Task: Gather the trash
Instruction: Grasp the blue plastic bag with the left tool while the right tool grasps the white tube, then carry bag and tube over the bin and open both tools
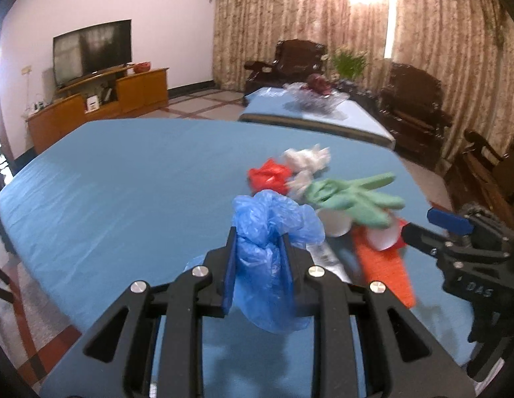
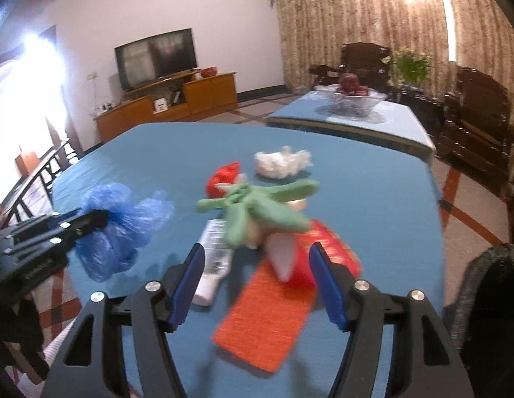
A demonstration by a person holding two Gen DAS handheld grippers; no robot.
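Blue cloth covers the wide table (image 1: pixel 124 179) that fills the middle of both views, with a television (image 1: pixel 92 49) on a wooden cabinet (image 1: pixel 101 99) at the upper left and patterned curtains (image 1: pixel 257 23) across the back. At the left of the right wrist view, the left gripper (image 2: pixel 101 220) is clenched on a crumpled blue plastic bag (image 2: pixel 120 225), which hangs clear above the cloth; in the left wrist view that bag (image 1: pixel 270 255) sits squeezed between the two pads at lower centre. Just right of it lies the heap of remaining trash: a red wad (image 2: pixel 222 174), a white crumpled tissue (image 2: pixel 283 162) farther back, a green glove (image 2: pixel 257 205) draped over the top, a flattened white tube (image 2: pixel 213 258) beneath it, and an orange mat (image 2: pixel 266 315) nearest the camera. The right gripper (image 2: pixel 257 265) stands released, its blue pads spread wide on either side of the near end of the heap, touching nothing that can be made out. Bare cloth stretches to the left and behind the pile; the table's right edge runs close beside the heap, with tiled floor beyond. A second blue-covered table (image 2: pixel 406 126) with a glass bowl (image 2: pixel 353 99) stands well apart at the upper right.
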